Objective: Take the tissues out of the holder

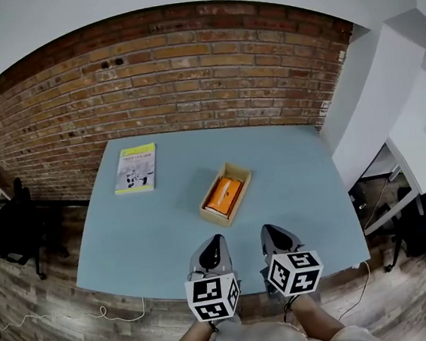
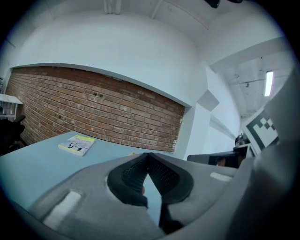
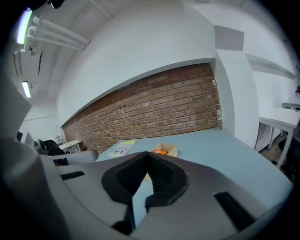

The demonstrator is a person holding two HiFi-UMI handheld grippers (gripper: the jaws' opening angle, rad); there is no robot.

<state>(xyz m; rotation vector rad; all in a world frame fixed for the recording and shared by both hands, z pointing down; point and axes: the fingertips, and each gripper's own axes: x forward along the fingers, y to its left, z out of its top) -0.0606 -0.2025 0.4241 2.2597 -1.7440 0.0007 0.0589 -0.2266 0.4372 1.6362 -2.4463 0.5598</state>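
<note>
A shallow wooden holder [image 1: 237, 169] sits near the middle of the blue desk [image 1: 129, 235], turned at a slant. One orange tissue pack [image 1: 224, 193] lies flat inside it and fills most of the tray. Nothing else appears to be in the holder, though its inner corners are too small to read well from above.

Toward the upper left of the desk lies a yellow and white booklet [image 1: 136, 169], well apart from the holder. A brick wall [image 1: 188, 78] runs behind the far edge of the desk.

Both claws are at the bottom centre of the head view, side by side over the near edge of the desk and short of the holder. The left claw [image 1: 214, 241] is clenched, its dark ribbed pads meeting at the tips with nothing between them. The right claw [image 1: 269, 230] is clenched too, and empty. In the right gripper view, the holder and its orange pack show just above the closed tips, out on the desk and not touching them. Neither claw touches the tissue pack or the holder.
</note>
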